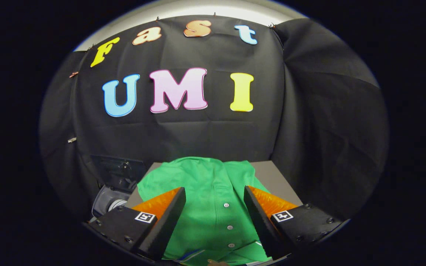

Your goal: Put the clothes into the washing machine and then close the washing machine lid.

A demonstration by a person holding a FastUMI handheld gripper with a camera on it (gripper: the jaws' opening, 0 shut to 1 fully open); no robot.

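Count, as seen along my two fingers: one garment, one table, one machine part.

Garment: a single green shirt [213, 192] lies spread on a grey table [276, 177]. Its button placket runs straight toward me, between my fingers. Three small buttons [229, 227] are countable along it, all in a row. Near the end of the placket closest to me sits the collar, with a strip of blue and white showing there; a neck label may be in that spot, but it is too small and cut off to read.

My gripper [215, 194]: jaws stand wide apart, with the shirt's middle showing in the gap. Neither finger presses on the cloth; whether the tips touch it from above I cannot tell. I hold nothing.

Markings: each finger block carries one square black-and-white coded tag, two in all. No brand name legible on the shirt.

Beyond the table's left corner, low against the black cloth wall, a grey rounded body with dark fittings [111, 201] is partly visible. Possibly the washing machine; I cannot confirm, nor see any lid.
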